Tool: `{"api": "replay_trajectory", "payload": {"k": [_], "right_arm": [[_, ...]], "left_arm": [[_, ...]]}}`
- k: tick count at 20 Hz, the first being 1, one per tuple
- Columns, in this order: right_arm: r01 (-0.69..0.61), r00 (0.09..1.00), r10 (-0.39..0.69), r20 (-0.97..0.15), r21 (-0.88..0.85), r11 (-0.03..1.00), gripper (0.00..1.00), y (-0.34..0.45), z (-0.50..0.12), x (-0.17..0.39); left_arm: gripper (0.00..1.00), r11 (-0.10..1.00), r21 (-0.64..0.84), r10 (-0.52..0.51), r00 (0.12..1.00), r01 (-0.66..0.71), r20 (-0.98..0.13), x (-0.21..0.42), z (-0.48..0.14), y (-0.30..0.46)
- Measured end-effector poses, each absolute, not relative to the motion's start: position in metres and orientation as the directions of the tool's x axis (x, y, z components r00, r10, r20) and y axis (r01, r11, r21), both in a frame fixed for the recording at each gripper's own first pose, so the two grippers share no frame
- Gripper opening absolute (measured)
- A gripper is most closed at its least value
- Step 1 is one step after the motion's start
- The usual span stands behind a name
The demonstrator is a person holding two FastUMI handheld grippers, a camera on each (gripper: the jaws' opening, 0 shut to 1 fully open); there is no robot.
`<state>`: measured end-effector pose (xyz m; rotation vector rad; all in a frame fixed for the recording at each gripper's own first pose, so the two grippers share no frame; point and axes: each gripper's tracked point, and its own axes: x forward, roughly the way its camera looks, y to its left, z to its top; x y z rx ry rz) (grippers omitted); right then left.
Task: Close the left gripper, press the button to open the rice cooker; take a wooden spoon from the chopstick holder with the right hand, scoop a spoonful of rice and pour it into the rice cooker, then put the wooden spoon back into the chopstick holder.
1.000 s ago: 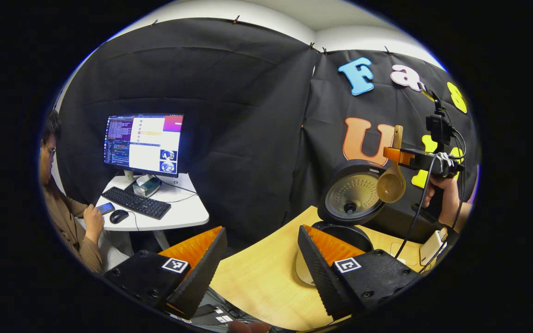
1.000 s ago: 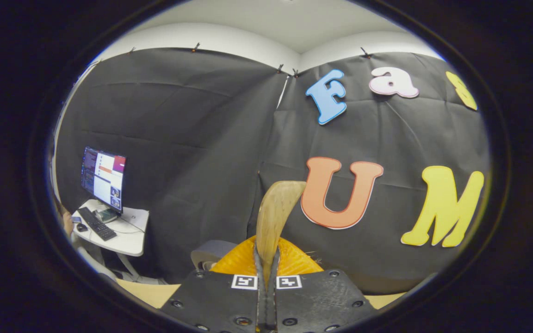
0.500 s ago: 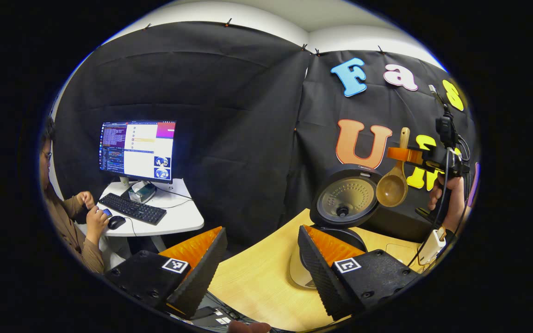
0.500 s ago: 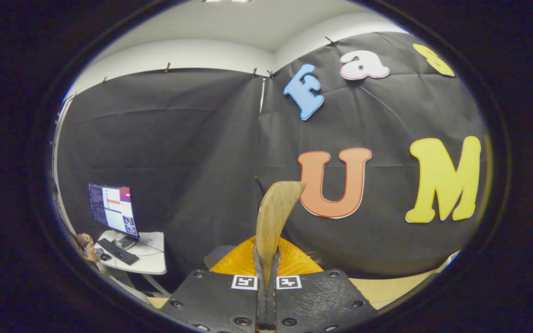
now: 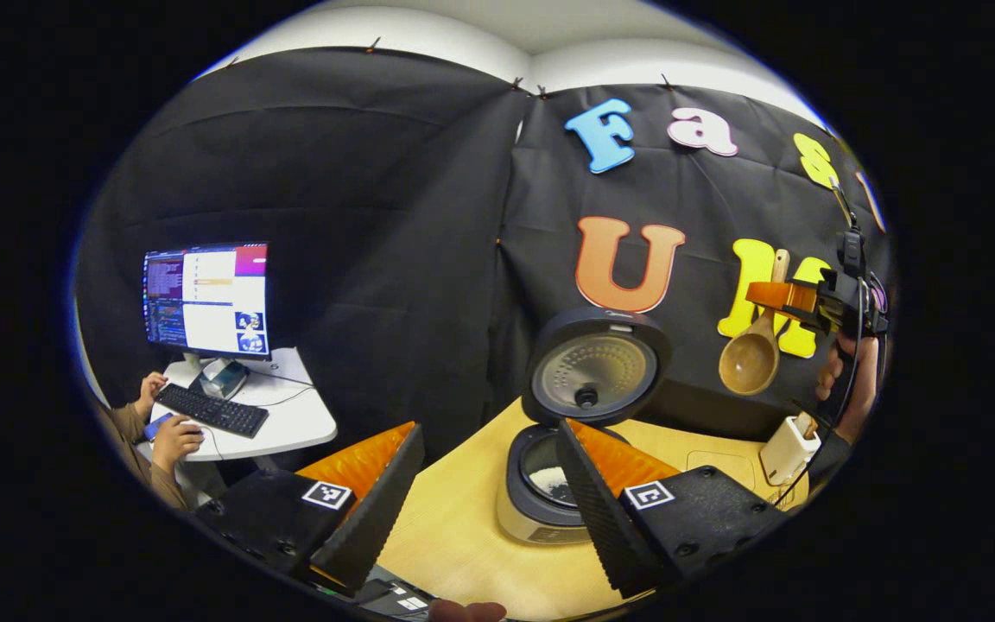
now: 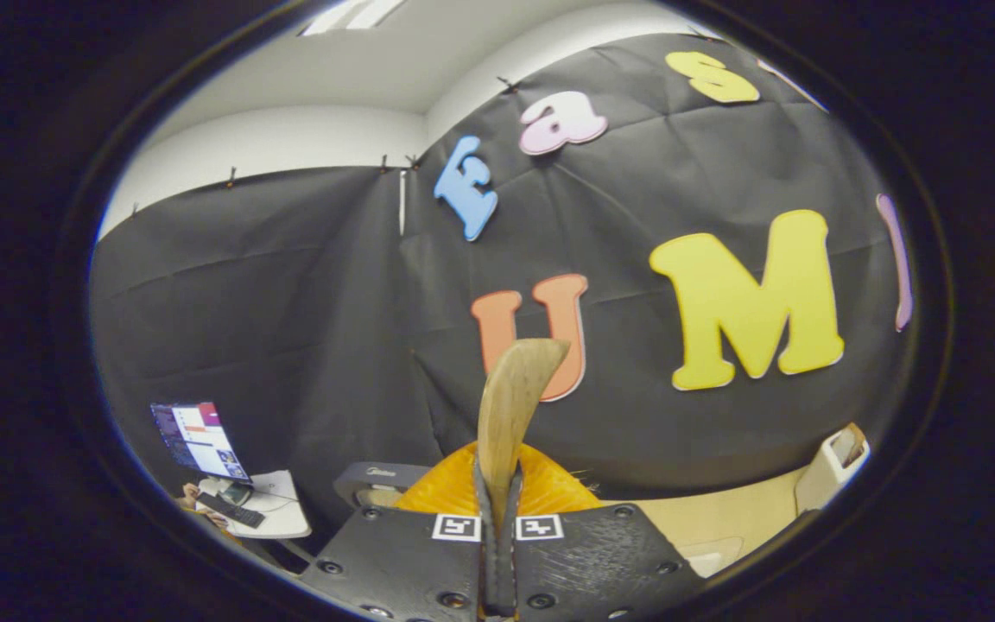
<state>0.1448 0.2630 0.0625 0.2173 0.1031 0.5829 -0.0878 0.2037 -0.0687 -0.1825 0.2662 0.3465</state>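
Observation:
In the left gripper view my left gripper [image 5: 484, 497] stands open over the table edge, nothing between its fingers. Just past it the rice cooker [image 5: 541, 488] sits with its lid [image 5: 594, 367] raised and some white rice in the pot. Farther right, a hand holds my right gripper [image 5: 767, 295] high, shut on the wooden spoon [image 5: 750, 361], whose bowl hangs down. The white chopstick holder [image 5: 789, 447] stands below it. In the right gripper view my right gripper [image 6: 497, 497] clamps the wooden spoon [image 6: 510, 402], with the chopstick holder [image 6: 830, 471] at lower right.
The wooden table [image 5: 463, 536] runs from the cooker toward me. At the left, a person sits at a white side desk [image 5: 290, 419] with a monitor [image 5: 208, 298], a keyboard [image 5: 212, 410] and a mouse. The black cloth wall stands close behind the cooker.
The right gripper carried the spoon rightward, from in front of the cooker lid to above the chopstick holder. The left gripper turned right, so the cooker pot now shows between its fingers.

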Motion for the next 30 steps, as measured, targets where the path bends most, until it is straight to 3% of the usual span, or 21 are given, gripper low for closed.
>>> {"api": "replay_trajectory", "payload": {"k": [8,15,23,30], "right_arm": [[-0.229,0.96,0.265,-0.094,0.287,0.93,0.0,0.047,0.026,0.166],[0.018,0.976,0.056,-0.212,0.331,0.943,0.0,-0.114,-0.05,0.162],[0.142,0.944,-0.021,-0.33,0.344,0.928,0.0,-0.152,-0.158,0.181],[0.189,0.925,-0.096,-0.367,0.225,0.956,0.0,-0.156,-0.219,0.189]], "left_arm": [[0.98,0.979,-0.075,0.165,0.953,-0.189,-0.256,-0.022,-0.046,0.11],[0.98,0.991,-0.073,0.089,0.968,-0.109,-0.234,0.016,-0.025,0.039],[0.98,0.988,-0.06,0.123,0.958,-0.144,-0.26,0.015,-0.016,0.024],[0.98,0.977,-0.02,0.2,0.944,-0.213,-0.263,-0.001,-0.007,0.045]]}}
